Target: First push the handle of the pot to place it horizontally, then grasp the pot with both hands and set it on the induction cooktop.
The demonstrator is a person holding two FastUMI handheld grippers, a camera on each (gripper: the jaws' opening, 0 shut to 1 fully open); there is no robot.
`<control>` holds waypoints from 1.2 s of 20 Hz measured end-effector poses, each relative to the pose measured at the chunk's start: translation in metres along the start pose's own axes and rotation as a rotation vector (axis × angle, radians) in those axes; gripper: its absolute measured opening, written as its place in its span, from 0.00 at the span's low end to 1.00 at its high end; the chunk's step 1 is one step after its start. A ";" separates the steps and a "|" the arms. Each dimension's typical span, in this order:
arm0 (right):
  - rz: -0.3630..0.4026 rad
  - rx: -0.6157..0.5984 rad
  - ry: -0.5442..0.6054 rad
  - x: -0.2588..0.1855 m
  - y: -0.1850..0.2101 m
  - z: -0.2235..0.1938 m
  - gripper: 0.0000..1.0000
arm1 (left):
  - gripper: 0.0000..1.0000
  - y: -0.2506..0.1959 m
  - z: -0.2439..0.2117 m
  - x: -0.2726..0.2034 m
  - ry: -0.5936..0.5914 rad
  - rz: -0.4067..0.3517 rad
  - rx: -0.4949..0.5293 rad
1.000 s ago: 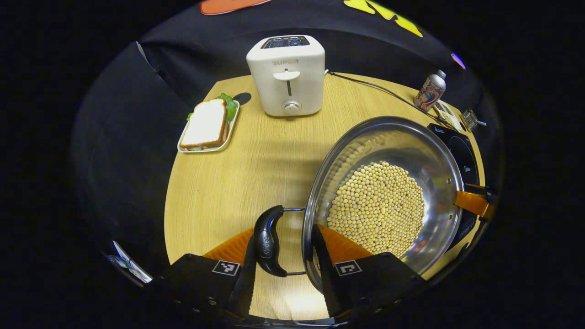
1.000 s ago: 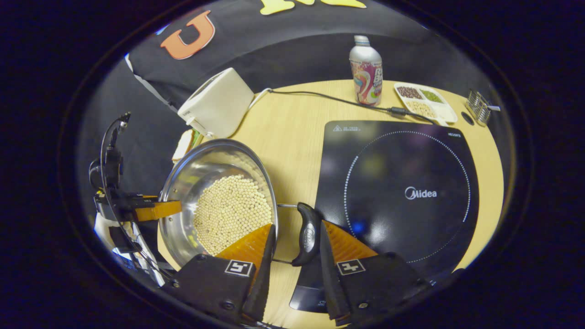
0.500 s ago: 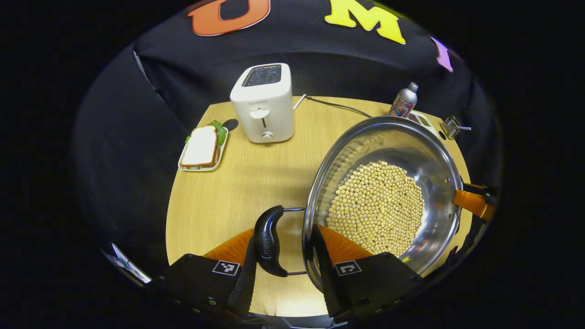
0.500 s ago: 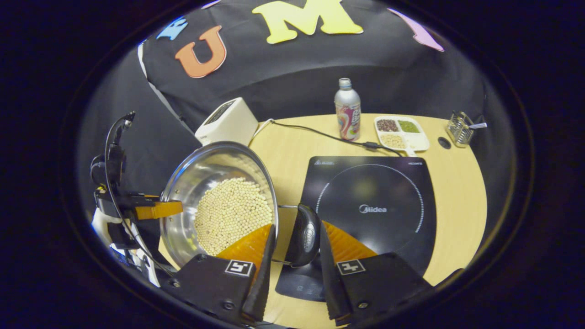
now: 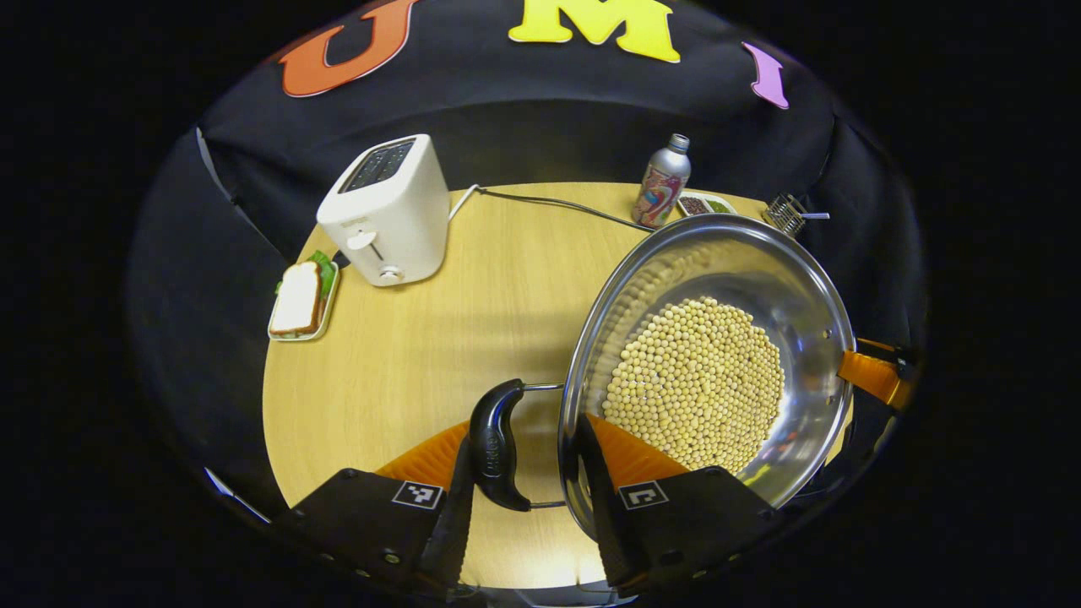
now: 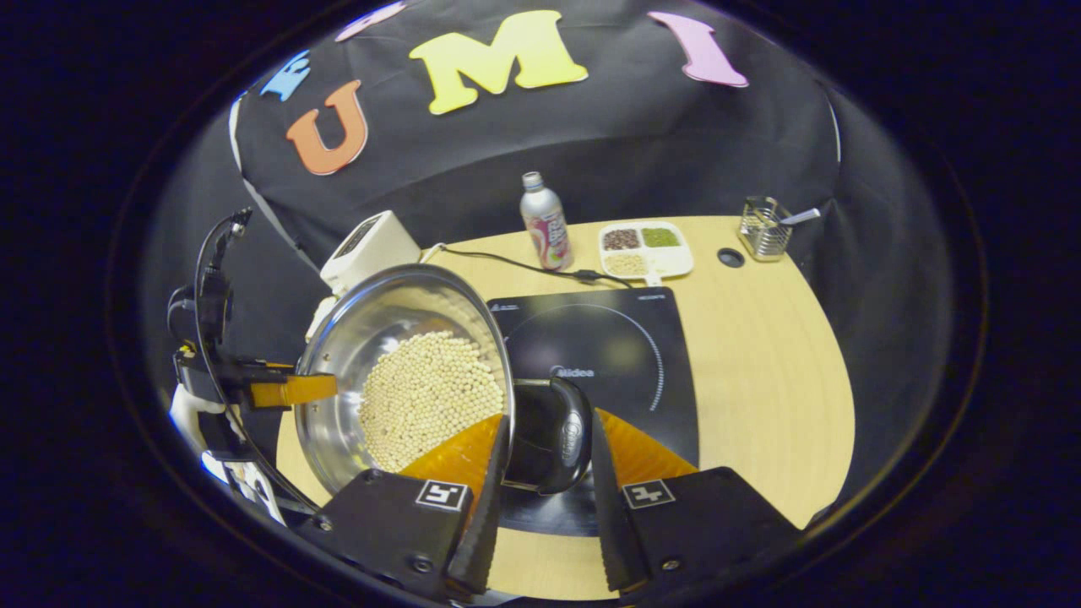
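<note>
A steel pot [image 5: 802, 295] holding several pale beans [image 5: 697, 384] hangs above the wooden table. In the left gripper view, my left gripper [image 5: 524, 473] is shut on the pot's black handle [image 5: 494, 447], one finger outside the grip and the other inside the rim. In the right gripper view, my right gripper [image 6: 545, 477] is shut on the opposite black handle [image 6: 566, 435] the same way. The pot [image 6: 363, 329] overlaps the left edge of the black induction cooktop [image 6: 625, 355]. The far gripper shows at the pot's other side [image 6: 287, 390].
A white toaster [image 5: 384, 211] and a sandwich plate [image 5: 300, 300] stand at the table's left. Behind the cooktop are a bottle [image 6: 545, 224], a divided tray of grains [image 6: 646, 249], a wire holder [image 6: 764, 228] and the power cord [image 6: 524, 266].
Both grippers have risen with the pot, so the table looks farther off. The pot has travelled toward the cooktop and now overlaps its left edge.
</note>
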State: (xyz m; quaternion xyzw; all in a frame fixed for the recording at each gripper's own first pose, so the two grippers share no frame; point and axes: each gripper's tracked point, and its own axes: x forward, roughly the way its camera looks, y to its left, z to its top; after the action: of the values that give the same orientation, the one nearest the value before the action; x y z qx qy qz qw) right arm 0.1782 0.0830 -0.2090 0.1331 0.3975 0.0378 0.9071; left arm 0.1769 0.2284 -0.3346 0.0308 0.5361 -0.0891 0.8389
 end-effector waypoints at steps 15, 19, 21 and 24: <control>-0.054 0.000 0.037 0.019 -0.124 0.033 0.50 | 0.61 0.003 0.000 0.010 0.041 -0.032 -0.005; -0.034 -0.023 0.063 0.040 -0.127 0.042 0.51 | 0.61 0.004 0.002 0.003 0.060 -0.010 -0.022; -0.024 -0.034 0.069 0.051 -0.127 0.046 0.51 | 0.60 0.001 -0.002 0.004 0.070 -0.001 -0.033; -0.019 -0.057 0.072 0.064 -0.129 0.050 0.51 | 0.60 -0.003 -0.009 0.009 0.080 0.000 -0.034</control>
State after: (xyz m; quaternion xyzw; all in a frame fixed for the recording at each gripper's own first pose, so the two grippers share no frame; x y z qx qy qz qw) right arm 0.2531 -0.0409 -0.2571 0.1020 0.4297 0.0454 0.8960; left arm 0.1718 0.2256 -0.3468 0.0202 0.5707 -0.0789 0.8171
